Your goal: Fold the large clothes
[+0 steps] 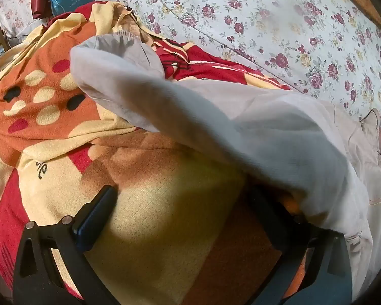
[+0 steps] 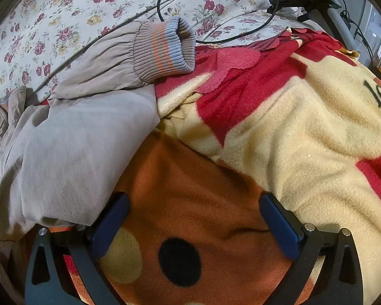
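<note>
Hovering both wide-open: jacket sleeve (image 2: 71, 152) lies just left of my right hand-held gripper (image 2: 193, 226), draping over left hand-held gripper (image 1: 190, 218)'s right finger.

Both views are bent strongly by the fisheye lens and ringed by dark vignetted corners. In the left wrist view the grey jacket sleeve (image 1: 216, 117) is smeared by blur, and a bright sunlit patch is thrown on the blanket (image 1: 165, 203). The right wrist view is evenly lit and sharp.
</note>
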